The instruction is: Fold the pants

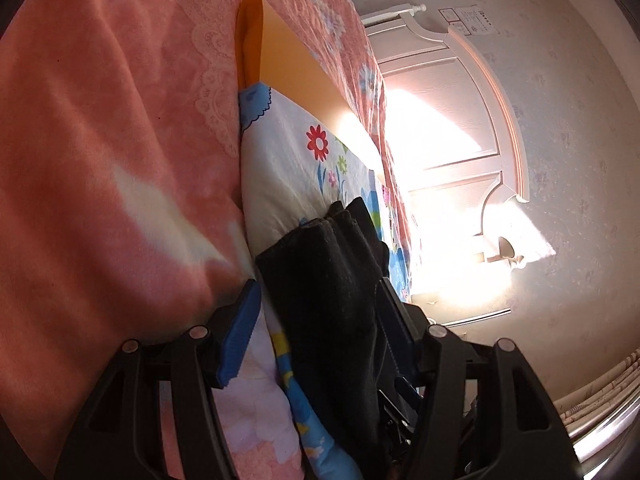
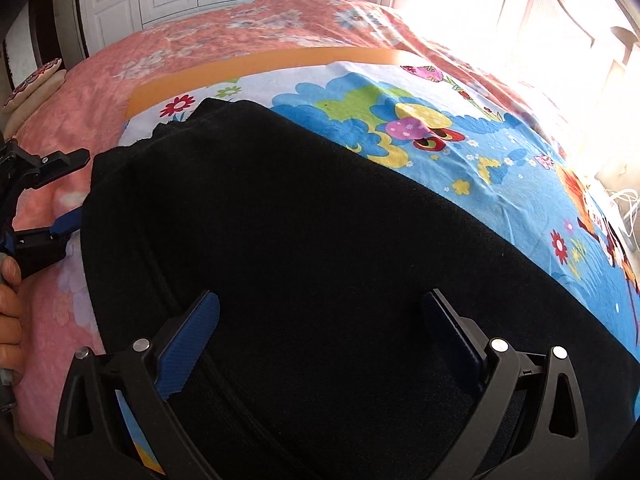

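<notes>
Two views share one pink fleecy bed cover [image 2: 248, 24], spread with a flat cartoon-printed blue and white cotton sheet [image 2: 472, 152] over an orange board [image 2: 256, 65]. On the sheet lie thick black fuzzy folded pants [image 2: 304, 240], long axis running from the sheet's near right edge to its far left corner. Left tongs [image 1: 316, 316] are spread around a stacked pants edge, only visible from the left wrist. Right tongs [image 2: 320, 328] hang spread above the cloth.
</notes>
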Tool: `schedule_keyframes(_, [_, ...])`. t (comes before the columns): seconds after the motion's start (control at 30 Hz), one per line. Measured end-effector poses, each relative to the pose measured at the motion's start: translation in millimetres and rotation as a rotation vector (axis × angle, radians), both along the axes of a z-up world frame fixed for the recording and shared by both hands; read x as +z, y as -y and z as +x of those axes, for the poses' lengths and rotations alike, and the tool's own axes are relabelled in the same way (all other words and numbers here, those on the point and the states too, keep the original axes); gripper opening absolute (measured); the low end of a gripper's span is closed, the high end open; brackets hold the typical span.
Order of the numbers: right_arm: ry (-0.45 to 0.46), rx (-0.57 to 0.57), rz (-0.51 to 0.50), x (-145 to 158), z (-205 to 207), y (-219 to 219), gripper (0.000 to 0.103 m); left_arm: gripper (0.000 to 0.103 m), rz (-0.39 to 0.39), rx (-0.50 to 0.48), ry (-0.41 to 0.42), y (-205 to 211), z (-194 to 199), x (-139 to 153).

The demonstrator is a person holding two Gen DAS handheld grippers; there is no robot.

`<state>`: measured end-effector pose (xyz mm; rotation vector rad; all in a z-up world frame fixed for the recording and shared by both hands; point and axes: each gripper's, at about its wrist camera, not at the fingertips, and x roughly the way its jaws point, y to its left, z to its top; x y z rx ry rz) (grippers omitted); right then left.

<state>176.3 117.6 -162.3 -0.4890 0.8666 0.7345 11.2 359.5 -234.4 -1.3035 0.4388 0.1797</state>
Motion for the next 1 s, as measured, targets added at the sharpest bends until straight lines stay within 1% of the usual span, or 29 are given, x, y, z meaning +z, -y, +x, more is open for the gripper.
schedule_keyframes(0.07, [-0.001, -0.004, 0.006, 0.1, 0.6, 1.0, 0.098, 0.059, -0.005, -0.002, -0.021, -0.6, 4.6, -2.9])
schedule_keyframes(0.13, [0.002, -0.007, 0.01, 0.3, 1.0, 1.8, 0.098, 0.059, 0.004, -0.001, -0.017, -0.1, 5.9, -1.7])
schedule_keyframes(0.17, [0.003, -0.009, 0.011, 0.4, 1.0, 2.2, 0.098, 0.057, 0.014, -0.005, -0.013, -0.6, 6.9, 0.6])
schedule_keyframes(0.23, [0.004, -0.011, 0.013, 0.4, 0.9, 2.6, 0.098, 0.057, 0.044, -0.021, 0.0, 1.2, 8.9, 7.4])
schedule_keyframes(0.3, [0.004, -0.011, 0.015, 0.5, 0.9, 3.1, 0.098, 0.057, 0.066, -0.035, -0.003, 2.3, 13.3, 12.6])
schedule_keyframes(0.37, [0.004, -0.012, 0.016, 0.4, 0.9, 3.5, 0.098, 0.052, 0.061, -0.044, 0.019, 1.6, 16.1, 15.2])
schedule_keyframes(0.43, [0.004, -0.012, 0.016, 0.4, 0.8, 3.7, 0.098, 0.052, 0.065, -0.049, 0.043, 2.6, 18.2, 19.3])
schedule_keyframes(0.47, [0.004, -0.012, 0.016, 0.4, 0.8, 3.7, 0.098, 0.052, 0.066, -0.05, 0.039, 3.0, 19.5, 19.4])
schedule_keyframes(0.5, [0.005, -0.012, 0.015, 0.4, 0.7, 3.8, 0.098, 0.052, 0.06, -0.051, 0.023, 2.6, 21.0, 16.7])
schedule_keyframes(0.53, [0.005, -0.012, 0.016, 0.5, 0.8, 3.9, 0.098, 0.052, 0.036, -0.051, -0.002, 1.3, 22.8, 10.5])
schedule_keyframes(0.57, [0.004, -0.012, 0.016, 0.5, 0.8, 3.8, 0.098, 0.047, 0.007, -0.046, -0.008, -0.5, 22.3, 3.9])
schedule_keyframes(0.6, [0.005, -0.012, 0.016, 0.6, 0.6, 3.8, 0.098, 0.045, -0.014, -0.039, 0.001, -2.2, 20.6, -0.1])
schedule_keyframes(0.7, [0.005, -0.012, 0.015, 0.5, 0.7, 3.8, 0.098, 0.044, -0.073, -0.029, 0.04, -5.5, 15.6, -7.5])
schedule_keyframes(0.8, [0.005, -0.012, 0.016, 0.6, 0.8, 3.9, 0.098, 0.043, -0.121, -0.05, 0.085, -8.9, 20.5, -13.0])
schedule_keyframes(0.83, [0.005, -0.012, 0.016, 0.6, 0.9, 3.8, 0.098, 0.041, -0.126, -0.058, 0.097, -10.6, 23.9, -14.2])
schedule_keyframes(0.87, [0.005, -0.012, 0.016, 0.6, 0.8, 3.8, 0.098, 0.031, -0.124, -0.061, 0.093, -12.1, 27.3, -15.0])
schedule_keyframes(0.93, [0.004, -0.011, 0.016, 0.5, 0.7, 3.9, 0.098, 0.02, -0.117, -0.063, 0.076, -12.8, 31.7, -14.3])
schedule_keyframes(1.0, [0.004, -0.011, 0.016, 0.5, 0.6, 3.9, 0.098, 0.019, -0.096, -0.066, 0.098, -10.5, 30.2, -8.8])
